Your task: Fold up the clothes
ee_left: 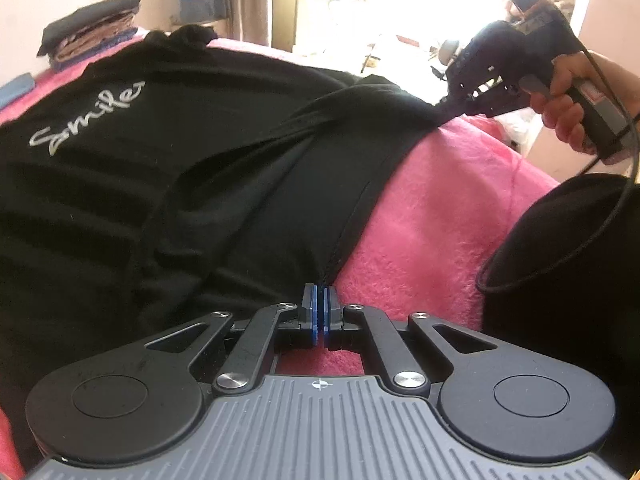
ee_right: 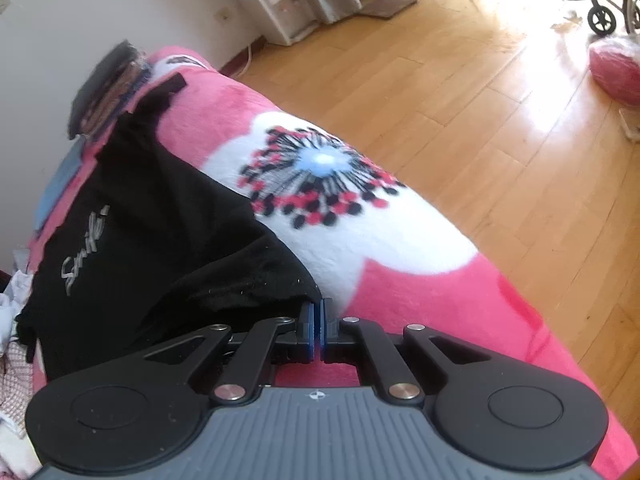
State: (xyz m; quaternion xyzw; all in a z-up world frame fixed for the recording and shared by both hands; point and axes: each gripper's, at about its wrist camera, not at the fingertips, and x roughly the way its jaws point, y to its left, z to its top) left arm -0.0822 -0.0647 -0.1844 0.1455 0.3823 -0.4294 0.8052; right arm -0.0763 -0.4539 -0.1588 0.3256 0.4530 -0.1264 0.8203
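Black shirt [ee_left: 168, 168] lies on the pink blanket [ee_left: 432, 216]; left gripper [ee_left: 321, 308] and right gripper [ee_right: 317, 320] each pinch its edge, likely stretching it for folding.

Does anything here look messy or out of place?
The black shirt isn't flat on the pink blanket: both grippers, left and right, pinch its edge, so it is bunched and creased. Otherwise nothing looks spilled or damaged.
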